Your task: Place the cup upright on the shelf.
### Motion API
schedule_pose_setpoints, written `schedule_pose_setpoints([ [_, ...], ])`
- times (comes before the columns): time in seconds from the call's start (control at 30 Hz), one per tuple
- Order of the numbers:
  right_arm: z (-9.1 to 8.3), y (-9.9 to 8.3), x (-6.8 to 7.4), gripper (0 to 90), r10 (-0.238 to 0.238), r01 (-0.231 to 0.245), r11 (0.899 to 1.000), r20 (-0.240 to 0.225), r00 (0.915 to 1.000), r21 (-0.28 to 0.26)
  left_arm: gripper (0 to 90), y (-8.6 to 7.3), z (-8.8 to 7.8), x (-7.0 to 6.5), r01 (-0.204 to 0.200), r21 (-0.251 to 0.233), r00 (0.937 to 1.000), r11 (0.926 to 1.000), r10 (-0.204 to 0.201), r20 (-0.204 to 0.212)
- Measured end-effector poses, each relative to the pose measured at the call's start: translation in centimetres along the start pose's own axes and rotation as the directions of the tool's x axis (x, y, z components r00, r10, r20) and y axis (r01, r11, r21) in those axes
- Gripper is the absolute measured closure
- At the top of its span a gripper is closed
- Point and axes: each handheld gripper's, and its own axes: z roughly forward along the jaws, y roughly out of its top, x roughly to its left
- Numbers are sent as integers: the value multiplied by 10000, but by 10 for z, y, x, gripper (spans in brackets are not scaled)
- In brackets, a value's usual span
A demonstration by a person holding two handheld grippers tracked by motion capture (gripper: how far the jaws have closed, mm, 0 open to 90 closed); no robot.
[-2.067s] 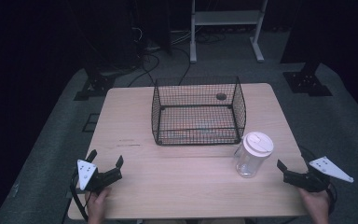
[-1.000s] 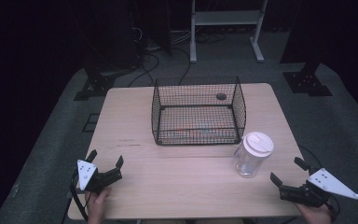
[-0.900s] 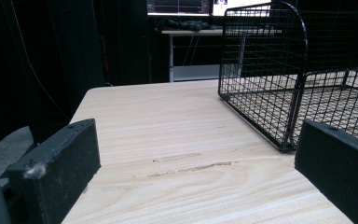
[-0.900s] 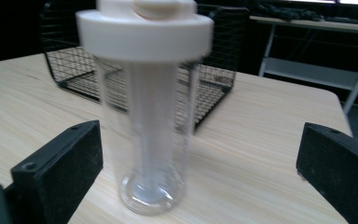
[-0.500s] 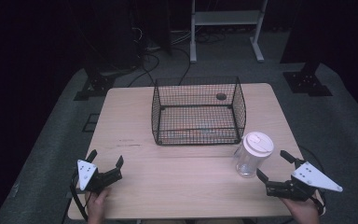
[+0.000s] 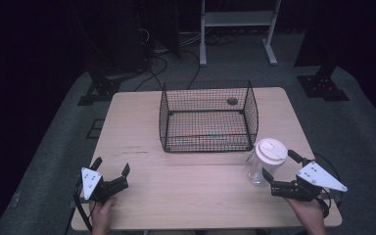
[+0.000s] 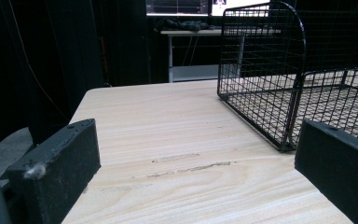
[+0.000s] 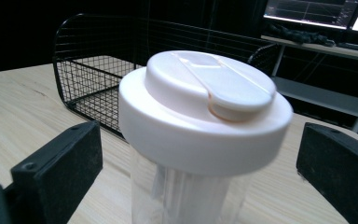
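At the near edge of the table (image 6: pixel 196 196) the left gripper (image 6: pixel 111 176) rests at the near left corner, its jaws spread with nothing between them but bare wood, as the left gripper view shows. At the near right the right gripper (image 6: pixel 281 171) lies low, aimed left at the jar (image 6: pixel 266 161), a clear jar with a white lid (image 8: pixel 205 107) standing upright just in front of it. In the right gripper view the jaws stand wide apart on either side of the jar, which sits between them; they do not appear to touch it.

Just beyond the jar, toward the middle of the table, stands the black wire basket (image 6: pixel 208 117), its near right corner close beside the jar. It looks all but empty, apart from faint streaks on its floor that I cannot make out and a small dark round spot near its far wall.

My judgement: the work is at its start. The jar is framed for a grasp but not gripped or lifted; closing on it and moving it, likely into the basket, is all still to do.

No brand, label or writing can be read on the jar, lid or basket; far screens glow in the gripper views but are illegible
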Motion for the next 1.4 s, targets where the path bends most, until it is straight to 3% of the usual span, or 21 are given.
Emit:
schedule_pose_setpoints([
  [0.53, 26, 6, 0, 0, -182, 181, 9998, 211, 9996, 43, 0, 0, 0, 0, 8, -22, 10000, 10000, -8, 19],
  [0.73, 28, 5, -3, 0, -225, 224, 9997, 149, 9996, 82, 0, 0, 0, 0, 79, -52, 10000, 10000, -79, 28],
  [0.8, 27, 5, -3, 37, -344, 344, 9994, 1, 9994, 38, 0, 0, 0, 1, 97, -52, 10000, 9999, -97, 24],
  [1.23, 27, 8, -3, 42, -328, 327, 9991, 67, 9994, 264, 0, 0, 0, 0, 89, -46, 10000, 9999, -89, 4],
  [1.4, 25, 13, -3, 42, -250, 250, 9997, 42, 9997, 86, 0, 0, 0, 1, 86, -40, 10000, 10000, -86, 2],
])
